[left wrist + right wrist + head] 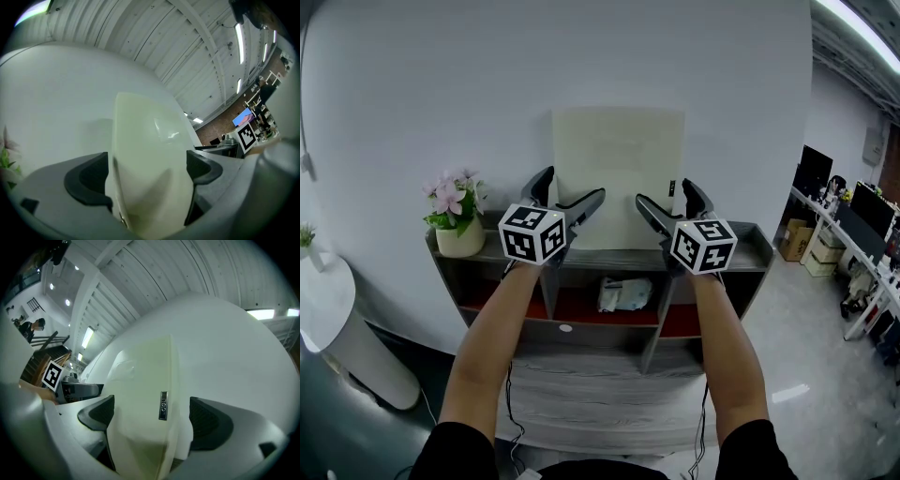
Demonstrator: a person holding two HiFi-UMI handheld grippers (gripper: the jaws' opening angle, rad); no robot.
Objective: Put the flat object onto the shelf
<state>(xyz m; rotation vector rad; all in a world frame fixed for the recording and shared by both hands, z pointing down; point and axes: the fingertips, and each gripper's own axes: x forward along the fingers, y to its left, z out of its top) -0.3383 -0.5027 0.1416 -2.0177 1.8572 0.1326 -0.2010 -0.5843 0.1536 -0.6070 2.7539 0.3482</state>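
Note:
A flat pale cream panel [619, 178] stands upright on the top board of a grey shelf [752, 251] and leans back on the white wall. My left gripper [572, 186] straddles the panel's lower left edge, jaws spread wide. At the lower right edge my right gripper [666, 193] does the same, near a small dark label. In the left gripper view the panel [150, 154] runs between the jaws of the left gripper [147, 174], which do not pinch it. In the right gripper view the panel [140, 394] sits inside the right gripper [150, 417] with a gap beside it.
A cream pot of pink flowers [457, 230] stands on the shelf's left end. A crumpled pale packet [623, 293] lies in the red-floored middle compartment. A white rounded stand [337, 323] is at the far left. Office desks with monitors [853, 253] fill the right side.

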